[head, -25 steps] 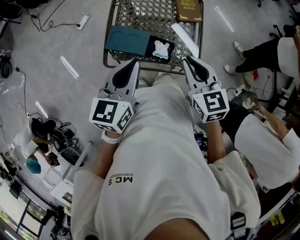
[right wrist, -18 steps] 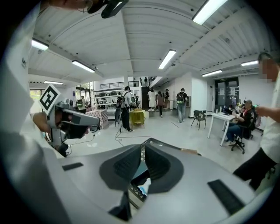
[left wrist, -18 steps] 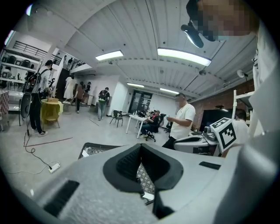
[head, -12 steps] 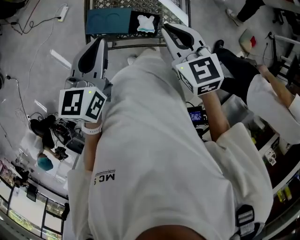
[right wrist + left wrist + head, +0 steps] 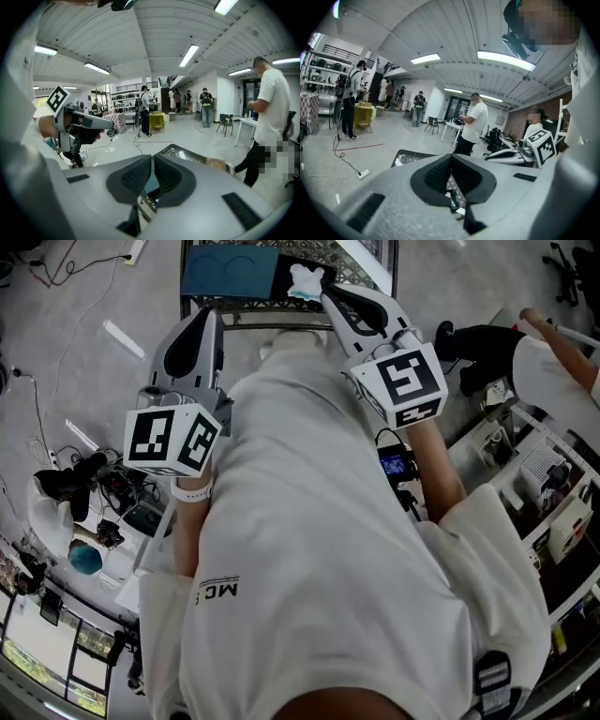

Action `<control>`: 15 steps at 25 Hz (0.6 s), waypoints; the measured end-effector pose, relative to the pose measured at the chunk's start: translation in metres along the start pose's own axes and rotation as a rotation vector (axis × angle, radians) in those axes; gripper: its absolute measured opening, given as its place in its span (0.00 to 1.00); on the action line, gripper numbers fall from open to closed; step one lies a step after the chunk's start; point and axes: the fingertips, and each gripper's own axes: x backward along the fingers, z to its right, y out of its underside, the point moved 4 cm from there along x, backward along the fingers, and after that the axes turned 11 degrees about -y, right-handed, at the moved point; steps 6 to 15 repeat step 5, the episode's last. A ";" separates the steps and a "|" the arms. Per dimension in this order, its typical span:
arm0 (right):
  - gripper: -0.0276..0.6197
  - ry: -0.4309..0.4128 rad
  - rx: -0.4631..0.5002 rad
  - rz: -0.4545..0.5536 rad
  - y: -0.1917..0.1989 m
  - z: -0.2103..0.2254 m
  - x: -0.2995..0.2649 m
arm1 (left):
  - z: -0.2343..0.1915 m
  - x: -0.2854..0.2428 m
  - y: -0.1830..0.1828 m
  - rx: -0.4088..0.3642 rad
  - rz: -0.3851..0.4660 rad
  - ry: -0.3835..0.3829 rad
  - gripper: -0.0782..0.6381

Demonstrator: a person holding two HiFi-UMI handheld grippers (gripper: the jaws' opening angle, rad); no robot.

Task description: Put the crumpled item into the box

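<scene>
Head view, looking down past my own white shirt (image 5: pixel 319 521): my left gripper (image 5: pixel 208 320) is held up in front of my chest, tips aimed at the wire-mesh rack (image 5: pixel 246 322) ahead. Left gripper view shows its jaws pressed together with nothing between them, only a bit of mesh showing below. My guess is it's shut simply because it has nothing to carry.

Just past that gripper's tips, on the rack, sits the teal box (image 5: pixel 230 270), flat, with two round outlines on its face. Butted against its right side is a black section (image 5: pixel 281 282), and the white crumpled item (image 5: pixel 306 281) lies on that black part, just beyond the tip of my right gripper (image 5: pixel 330 301) and a touch to its left.

Right gripper view tells the same story as the left: jaws closed on each other, empty, pointed at the rack.

Honest take: I can't tell if the black section is the box's open inside with the teal part as a flipped lid, or a separate tray. If it's the inside, the item already lies in the box; if not, it lies right next to it. Either way the right gripper is the closer one.
</scene>
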 end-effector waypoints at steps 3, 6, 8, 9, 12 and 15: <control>0.10 0.005 0.000 -0.005 -0.013 -0.002 -0.001 | -0.003 0.002 -0.011 0.015 -0.001 0.004 0.14; 0.10 0.013 -0.008 -0.010 -0.020 -0.004 -0.001 | -0.003 0.003 -0.017 0.021 -0.007 0.010 0.14; 0.10 0.013 -0.008 -0.010 -0.020 -0.004 -0.001 | -0.003 0.003 -0.017 0.021 -0.007 0.010 0.14; 0.10 0.013 -0.008 -0.010 -0.020 -0.004 -0.001 | -0.003 0.003 -0.017 0.021 -0.007 0.010 0.14; 0.10 0.013 -0.008 -0.010 -0.020 -0.004 -0.001 | -0.003 0.003 -0.017 0.021 -0.007 0.010 0.14; 0.10 0.013 -0.008 -0.010 -0.020 -0.004 -0.001 | -0.003 0.003 -0.017 0.021 -0.007 0.010 0.14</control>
